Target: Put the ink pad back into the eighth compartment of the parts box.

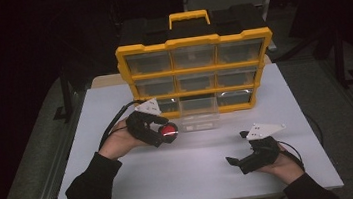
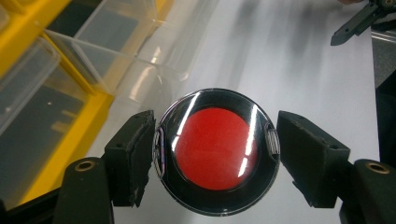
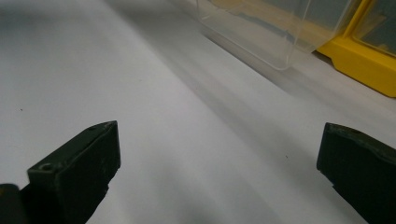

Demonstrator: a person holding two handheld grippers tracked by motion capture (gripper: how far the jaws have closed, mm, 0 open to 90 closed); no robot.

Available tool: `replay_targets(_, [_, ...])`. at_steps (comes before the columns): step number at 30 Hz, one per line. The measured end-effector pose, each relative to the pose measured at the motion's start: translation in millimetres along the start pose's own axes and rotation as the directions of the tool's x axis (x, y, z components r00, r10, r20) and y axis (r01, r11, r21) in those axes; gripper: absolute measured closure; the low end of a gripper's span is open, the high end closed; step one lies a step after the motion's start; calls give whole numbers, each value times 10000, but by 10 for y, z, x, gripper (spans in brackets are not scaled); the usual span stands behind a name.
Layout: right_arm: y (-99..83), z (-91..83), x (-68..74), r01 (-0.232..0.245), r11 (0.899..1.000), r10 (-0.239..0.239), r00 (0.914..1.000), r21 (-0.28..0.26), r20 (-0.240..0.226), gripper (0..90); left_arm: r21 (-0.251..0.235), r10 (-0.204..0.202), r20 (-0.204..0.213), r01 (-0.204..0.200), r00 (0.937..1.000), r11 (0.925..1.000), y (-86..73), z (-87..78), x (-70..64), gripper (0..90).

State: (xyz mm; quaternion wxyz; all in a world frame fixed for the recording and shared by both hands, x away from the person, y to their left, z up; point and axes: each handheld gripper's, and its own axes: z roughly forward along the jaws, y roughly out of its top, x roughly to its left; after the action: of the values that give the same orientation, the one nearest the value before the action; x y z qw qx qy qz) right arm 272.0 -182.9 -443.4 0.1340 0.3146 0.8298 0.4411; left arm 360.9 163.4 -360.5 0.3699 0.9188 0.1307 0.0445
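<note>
While the white table (image 1: 123, 181) is spreading under everything, I am sitting at its near edge with a gripper in each hand. Standing upright at the far side is the yellow cabinet (image 1: 193, 41), its rows of clear drawers facing me and a yellow handle on top. One clear drawer (image 1: 199, 113) in the middle of the bottom row is sticking out toward me onto the table; in the left gripper view its clear wall (image 2: 140, 51) is lying just up and left of my jaws.

My left hand (image 1: 119, 143) is holding the left gripper (image 1: 165, 132) just left of that pulled-out drawer, near its front corner. Its jaws are clamping a round black case (image 2: 217, 151) with a red centre by its two edges, and the case is hanging above the table, apart from the drawer. In the high view it is showing as a red spot (image 1: 169, 129) at the gripper's tip.

My right hand (image 1: 286, 165) is resting near the table's front right, well apart from the cabinet. The right gripper (image 1: 237, 162) is pointing left, its jaws spread wide with nothing between them, bare table lying under them.
</note>
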Motion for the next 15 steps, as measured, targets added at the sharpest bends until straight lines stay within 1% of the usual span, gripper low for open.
replay_targets(4, [0, 0, 2, -11, 10000, 11, 10000, 16, -10, 0, -7, 22, -61, -22, 10000, 10000, 55, -27, 25, 295])
replay_targets(13, [0, 0, 2, -1, 10000, 1, 10000, 35, 15, 0, -1, 67, -46, -67, 10000, 10000, 135, -14, 59, 295])
replay_targets(15, [0, 1, 1, -6, 10000, 6, 10000, 41, 2, 0, 6, 103, -53, -103, 9999, 9999, 172, -16, 72, 295])
